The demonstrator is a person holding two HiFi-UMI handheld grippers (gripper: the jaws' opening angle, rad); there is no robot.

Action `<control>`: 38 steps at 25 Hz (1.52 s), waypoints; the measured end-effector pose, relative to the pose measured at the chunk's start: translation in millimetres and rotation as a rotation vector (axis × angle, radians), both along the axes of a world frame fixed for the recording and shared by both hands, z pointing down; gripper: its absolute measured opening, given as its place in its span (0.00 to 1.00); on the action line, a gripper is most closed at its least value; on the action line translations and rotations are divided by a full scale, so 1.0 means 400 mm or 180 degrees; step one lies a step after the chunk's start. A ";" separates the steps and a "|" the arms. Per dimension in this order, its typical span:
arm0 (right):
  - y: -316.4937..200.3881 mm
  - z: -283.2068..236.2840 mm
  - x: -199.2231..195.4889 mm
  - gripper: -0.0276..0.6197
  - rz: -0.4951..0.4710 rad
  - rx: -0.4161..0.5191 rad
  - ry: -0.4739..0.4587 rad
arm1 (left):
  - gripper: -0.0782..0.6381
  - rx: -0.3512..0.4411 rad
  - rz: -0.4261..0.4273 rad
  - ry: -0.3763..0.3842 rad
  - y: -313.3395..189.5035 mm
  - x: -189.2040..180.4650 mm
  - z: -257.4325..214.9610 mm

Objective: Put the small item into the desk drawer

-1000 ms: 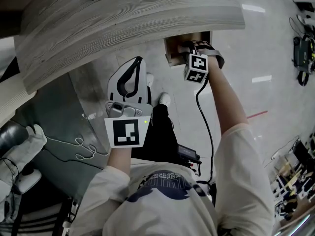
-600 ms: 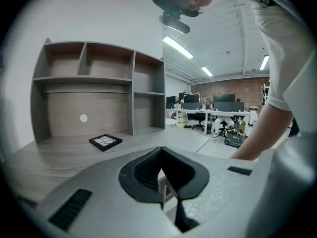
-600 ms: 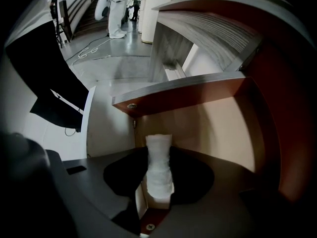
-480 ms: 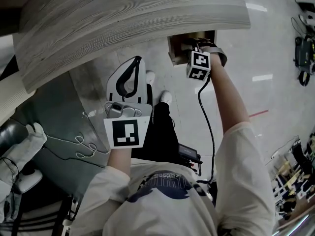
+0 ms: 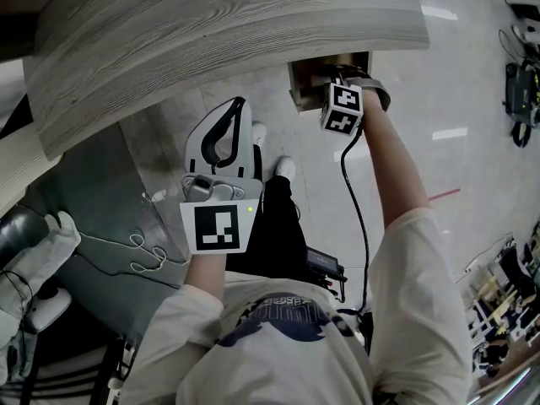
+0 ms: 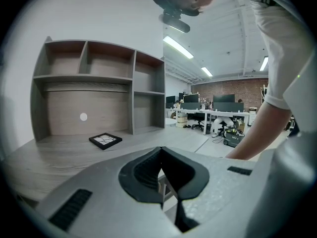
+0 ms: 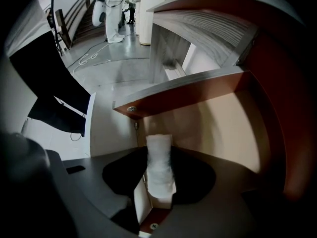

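Observation:
The desk drawer [image 5: 297, 89] stands pulled out under the right end of the grey wood desk [image 5: 211, 32]. My right gripper [image 5: 327, 79] reaches into it, its jaws mostly hidden behind its marker cube [image 5: 342, 110]. In the right gripper view the small white item [image 7: 159, 162] stands upright between the jaws of the right gripper [image 7: 159, 175], inside the brown drawer [image 7: 218, 118]; the jaws are opening and the item is still between them. My left gripper [image 5: 236, 105] hangs over the floor in front of the desk. Seen in its own view, the left gripper [image 6: 159, 163] is shut on nothing.
A black picture frame [image 6: 105, 140] lies on the desk top below a shelf unit [image 6: 99, 83]. A grey panel [image 5: 101, 201] and a loose white cable [image 5: 143, 256] lie at the left. The person's shoes [image 5: 283, 169] stand on the glossy floor beneath the drawer.
The right gripper has shifted slightly to the right, deeper at the drawer, and its marker cube has tilted a little. The left gripper has barely moved.

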State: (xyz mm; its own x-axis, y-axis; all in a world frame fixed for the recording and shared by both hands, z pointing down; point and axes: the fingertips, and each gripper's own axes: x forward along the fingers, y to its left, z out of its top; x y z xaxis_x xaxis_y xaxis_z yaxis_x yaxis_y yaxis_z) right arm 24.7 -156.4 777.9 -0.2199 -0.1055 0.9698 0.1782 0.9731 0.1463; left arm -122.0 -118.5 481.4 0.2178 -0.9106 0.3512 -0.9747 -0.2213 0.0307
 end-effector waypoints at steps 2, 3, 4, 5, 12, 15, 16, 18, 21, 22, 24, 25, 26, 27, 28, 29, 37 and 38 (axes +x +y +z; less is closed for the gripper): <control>0.003 -0.001 0.000 0.29 -0.0009 -0.0036 0.0012 | 0.12 0.0004 0.0002 0.0001 0.002 0.001 -0.001; 0.005 -0.001 0.001 0.29 -0.0011 -0.0050 0.0020 | 0.12 0.0005 0.0006 0.0000 0.002 0.003 -0.001; 0.005 -0.001 0.002 0.30 -0.0011 -0.0062 0.0030 | 0.12 0.0006 0.0010 -0.0001 0.003 0.004 -0.002; 0.006 -0.002 0.002 0.30 -0.0006 -0.0075 0.0040 | 0.12 0.0008 0.0013 -0.0001 0.004 0.004 -0.002; 0.013 -0.011 0.004 0.30 0.0033 -0.0155 0.0059 | 0.12 0.0022 0.0018 0.0010 0.007 0.002 -0.008; 0.017 -0.019 0.005 0.30 0.0047 -0.0184 0.0037 | 0.12 0.0022 0.0019 0.0018 0.007 0.007 -0.012; 0.018 -0.022 0.006 0.30 0.0054 -0.0197 0.0029 | 0.12 0.0025 0.0023 0.0019 0.007 0.009 -0.013; 0.020 -0.026 0.006 0.30 0.0072 -0.0228 0.0008 | 0.12 0.0028 0.0034 0.0015 0.006 0.014 -0.015; 0.021 -0.033 0.009 0.30 0.0116 -0.0266 -0.0023 | 0.12 0.0028 0.0047 0.0016 0.005 0.022 -0.016; 0.022 -0.035 0.010 0.30 0.0132 -0.0272 -0.0034 | 0.12 0.0025 0.0049 0.0019 0.005 0.025 -0.016; 0.023 -0.042 0.011 0.30 0.0167 -0.0280 -0.0061 | 0.12 0.0021 0.0059 0.0016 0.006 0.032 -0.017; 0.024 -0.045 0.011 0.29 0.0186 -0.0283 -0.0076 | 0.12 0.0026 0.0069 0.0010 0.006 0.035 -0.018; 0.026 -0.048 0.012 0.29 0.0208 -0.0285 -0.0092 | 0.12 0.0030 0.0080 0.0002 0.007 0.039 -0.019; 0.027 -0.052 0.014 0.29 0.0235 -0.0286 -0.0111 | 0.12 0.0032 0.0090 -0.0001 0.008 0.043 -0.019; 0.027 -0.055 0.015 0.29 0.0267 -0.0286 -0.0133 | 0.12 0.0031 0.0095 0.0000 0.009 0.046 -0.020; 0.027 -0.060 0.017 0.29 0.0301 -0.0286 -0.0155 | 0.12 0.0029 0.0097 0.0000 0.010 0.049 -0.020; 0.033 -0.092 0.024 0.26 0.0511 -0.0216 -0.0295 | 0.12 -0.0030 0.0121 -0.0025 0.037 0.068 -0.015; 0.035 -0.097 0.023 0.26 0.0523 -0.0207 -0.0309 | 0.12 -0.0030 0.0125 -0.0026 0.041 0.069 -0.016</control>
State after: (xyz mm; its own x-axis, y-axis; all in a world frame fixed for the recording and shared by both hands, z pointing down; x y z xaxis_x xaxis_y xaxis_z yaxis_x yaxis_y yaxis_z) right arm 33.9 -142.4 739.3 -0.2978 -0.0856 0.9508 0.0042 0.9958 0.0909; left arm -94.3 -102.1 475.1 0.2506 -0.8980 0.3616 -0.9655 -0.2593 0.0251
